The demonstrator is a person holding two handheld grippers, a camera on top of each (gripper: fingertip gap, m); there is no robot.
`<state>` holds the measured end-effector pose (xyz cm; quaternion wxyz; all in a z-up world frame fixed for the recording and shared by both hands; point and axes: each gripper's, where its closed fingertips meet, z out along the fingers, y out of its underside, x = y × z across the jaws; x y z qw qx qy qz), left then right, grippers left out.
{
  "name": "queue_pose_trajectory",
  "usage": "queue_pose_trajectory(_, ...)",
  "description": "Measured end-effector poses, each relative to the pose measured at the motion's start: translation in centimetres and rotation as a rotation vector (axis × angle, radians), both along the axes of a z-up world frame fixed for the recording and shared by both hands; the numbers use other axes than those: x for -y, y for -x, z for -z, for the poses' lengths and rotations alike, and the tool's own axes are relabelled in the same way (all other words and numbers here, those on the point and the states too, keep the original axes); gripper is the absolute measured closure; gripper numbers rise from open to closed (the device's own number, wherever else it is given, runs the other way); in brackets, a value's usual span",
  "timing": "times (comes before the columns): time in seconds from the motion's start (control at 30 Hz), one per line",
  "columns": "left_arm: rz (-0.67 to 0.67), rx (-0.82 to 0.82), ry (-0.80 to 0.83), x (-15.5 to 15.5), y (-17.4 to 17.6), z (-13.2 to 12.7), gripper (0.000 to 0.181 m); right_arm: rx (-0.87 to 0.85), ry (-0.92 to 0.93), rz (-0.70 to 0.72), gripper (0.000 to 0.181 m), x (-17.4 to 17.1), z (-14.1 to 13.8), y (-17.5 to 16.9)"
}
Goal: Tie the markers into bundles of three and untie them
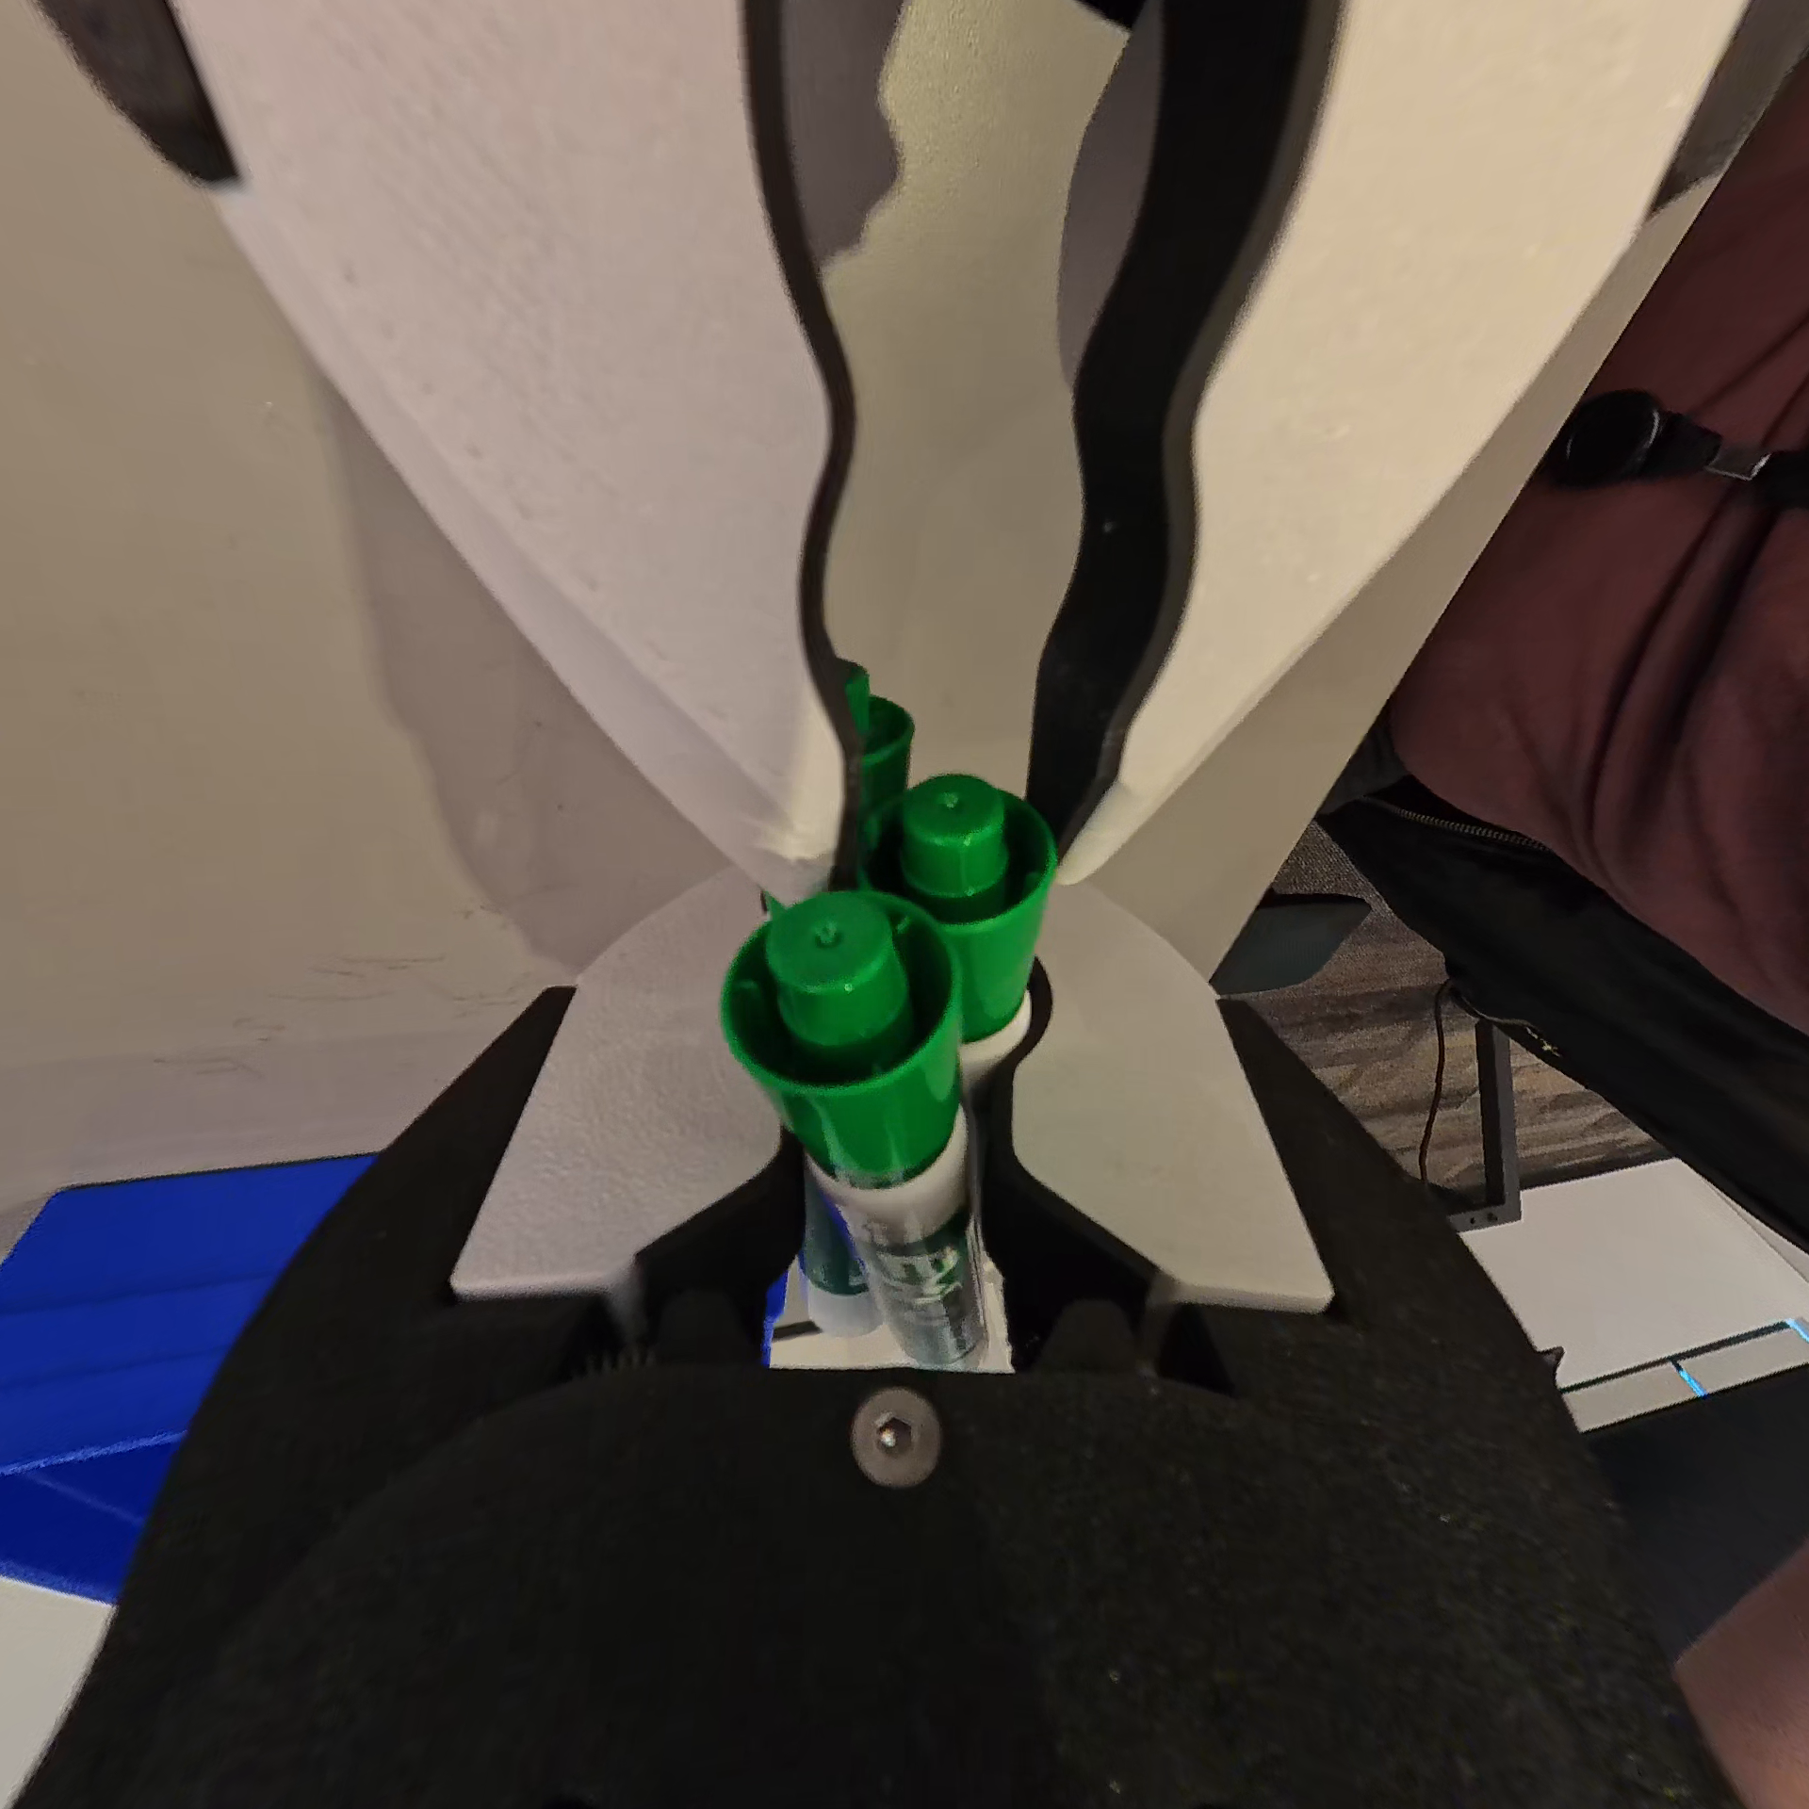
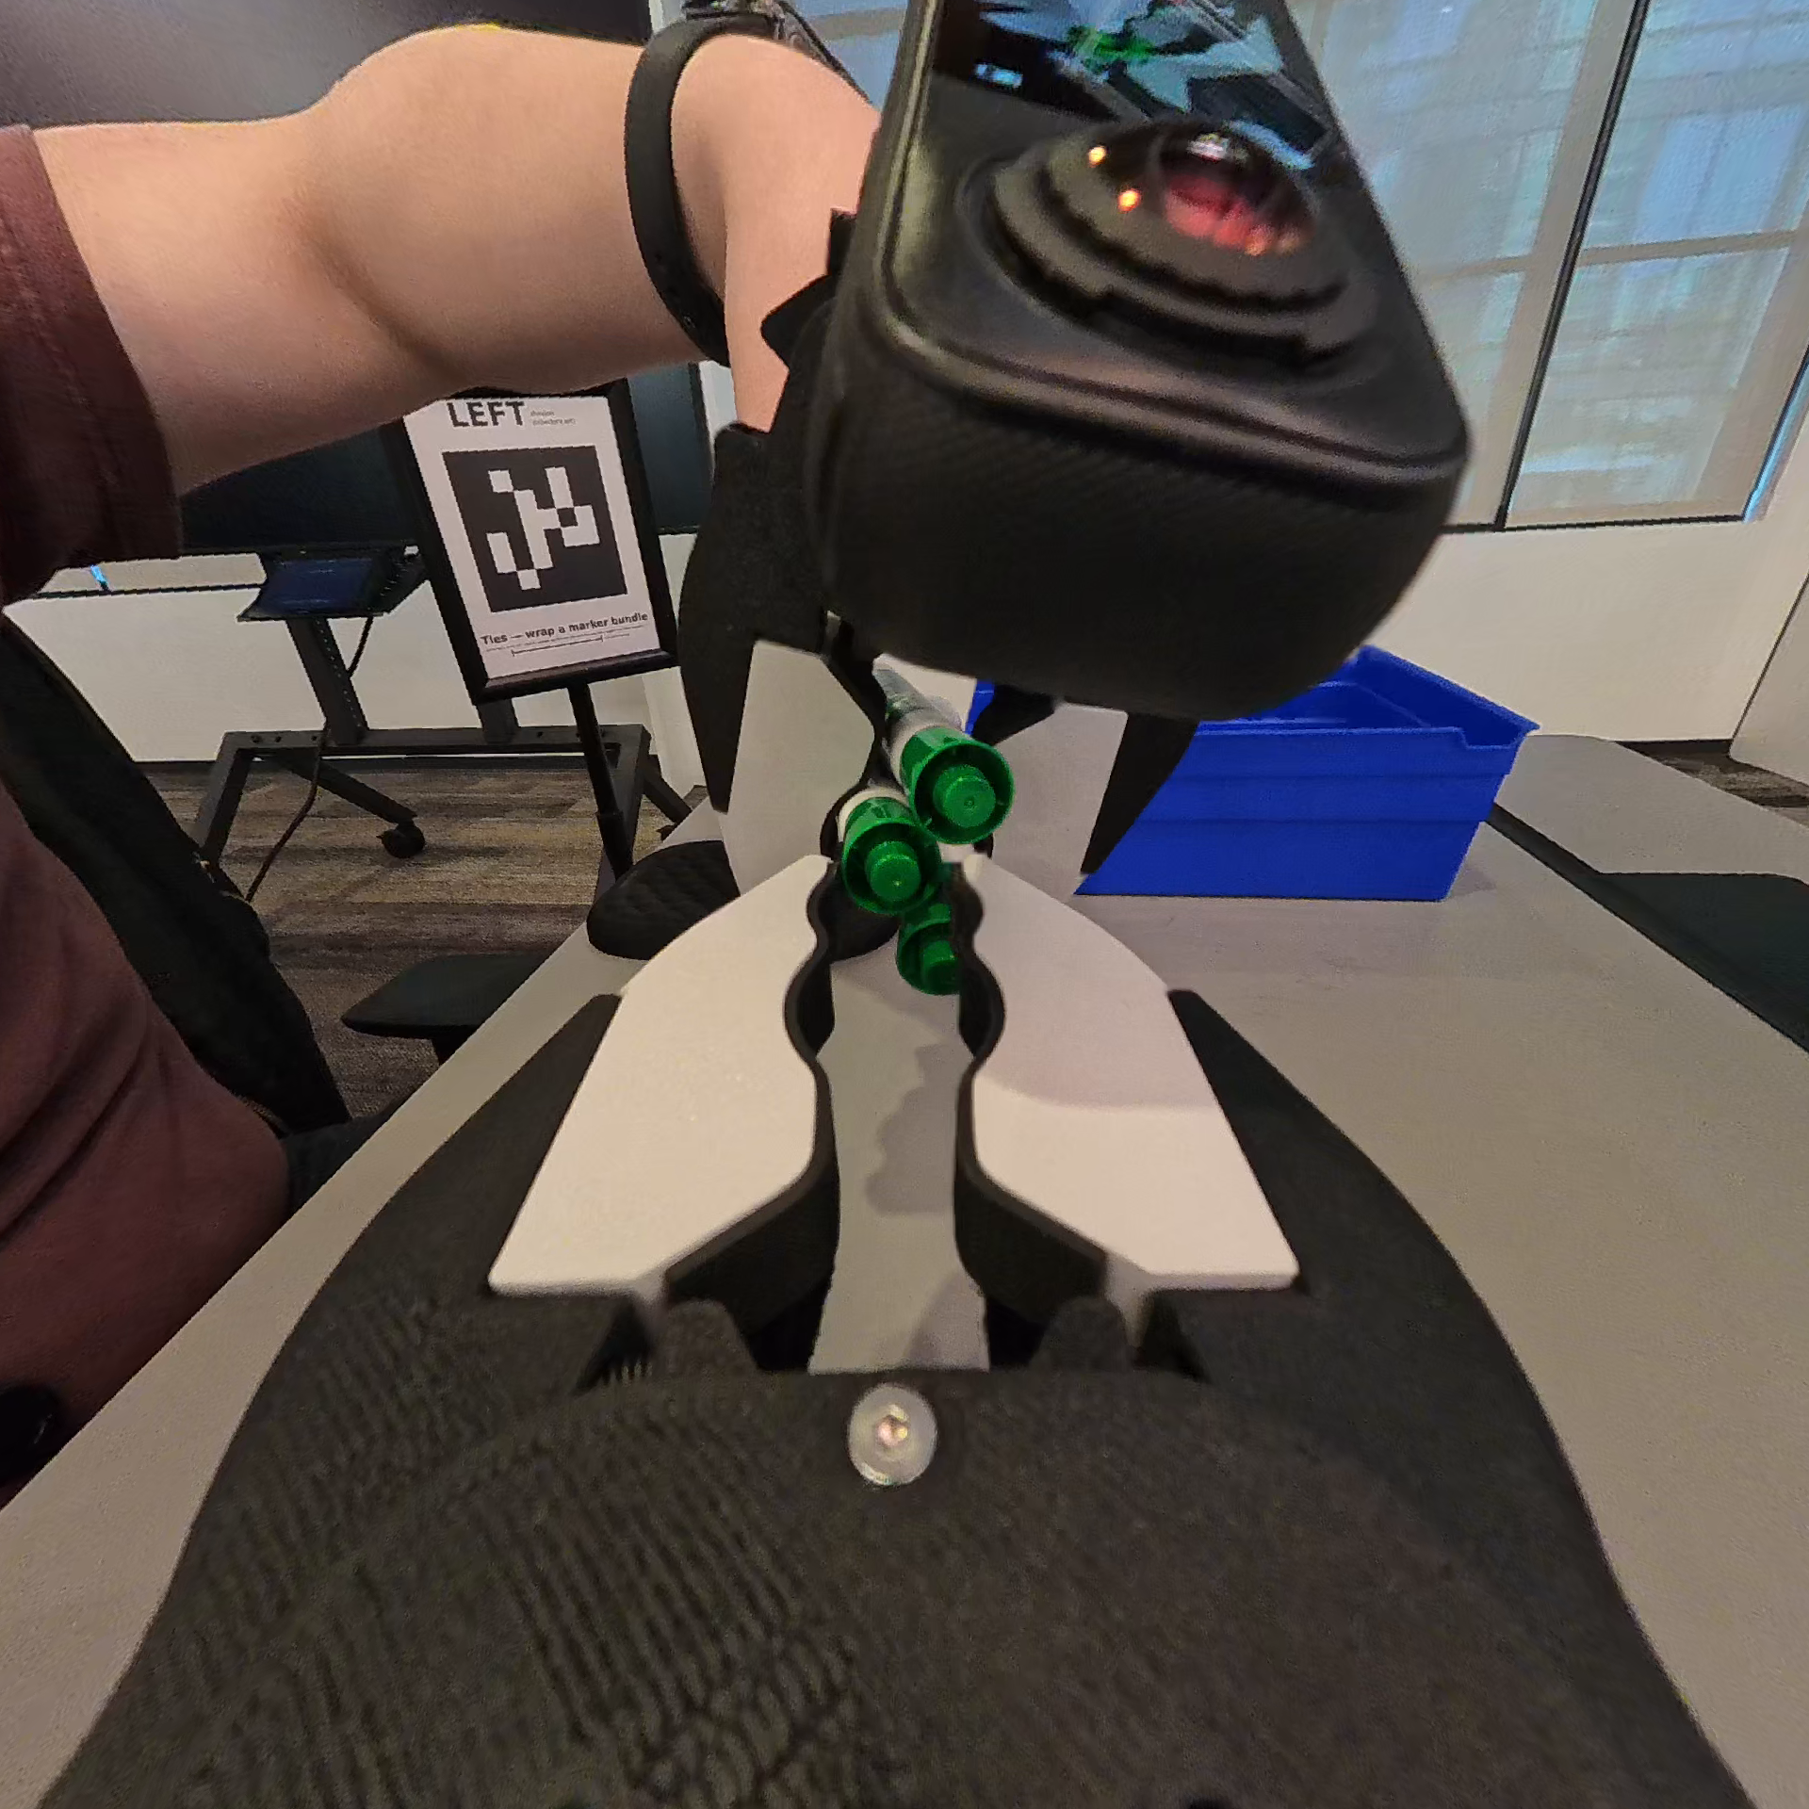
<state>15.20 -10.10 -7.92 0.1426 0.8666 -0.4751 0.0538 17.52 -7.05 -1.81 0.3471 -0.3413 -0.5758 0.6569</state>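
3 green-capped markers, white-barrelled, in the left gripper

Markers: three bunched, between left gripper's fingers, caps toward right gripper.
Right gripper: fingertips at lowest marker, above table.
Bin: on table, behind grippers, right.
Sign: behind, left, off table.
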Motion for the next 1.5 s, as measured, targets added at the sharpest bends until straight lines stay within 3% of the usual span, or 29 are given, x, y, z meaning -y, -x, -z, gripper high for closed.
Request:
queue_pose_trajectory(0.07, -0.003, 0.011, -0.009, 0.0, -0.1, 0.4, 0.141, 0.019, -0.006, 0.027, 0.148, -0.5, 0.3, 0.0)
queue_pose_trajectory(0.27, -0.034, 0.073, -0.090, -0.6, 0.8, 3.4, 0.141, 0.175, -0.069, 0.044, 0.147, -2.1, 3.2, -1.0)
queue_pose_trajectory(0.43, -0.080, 0.288, -0.274, -2.6, -0.5, 5.2, 0.141, 0.229, -0.044, 0.072, 0.144, -3.1, 4.2, -0.9)
queue_pose_trajectory(0.7, -0.210, 0.645, -0.550, -5.1, -2.4, 4.8, 0.141, 0.208, -0.038, 0.113, 0.145, -3.1, 3.5, -0.4)
queue_pose_trajectory(0.93, -0.378, 0.858, -0.794, -4.9, -1.0, 4.5, 0.141, 0.216, -0.034, 0.100, 0.147, -2.4, 3.5, 0.2)
queue_pose_trajectory(1.17, -0.414, 0.970, -0.980, -3.4, -1.6, 4.3, 0.141, 0.144, -0.172, 0.103, 0.152, 1.6, 1.8, 2.0)
queue_pose_trajectory(1.5, -0.389, 0.955, -1.020, -2.8, -1.9, 4.2, 0.141, 0.179, -0.186, 0.100, 0.154, 3.3, 2.4, 3.3)
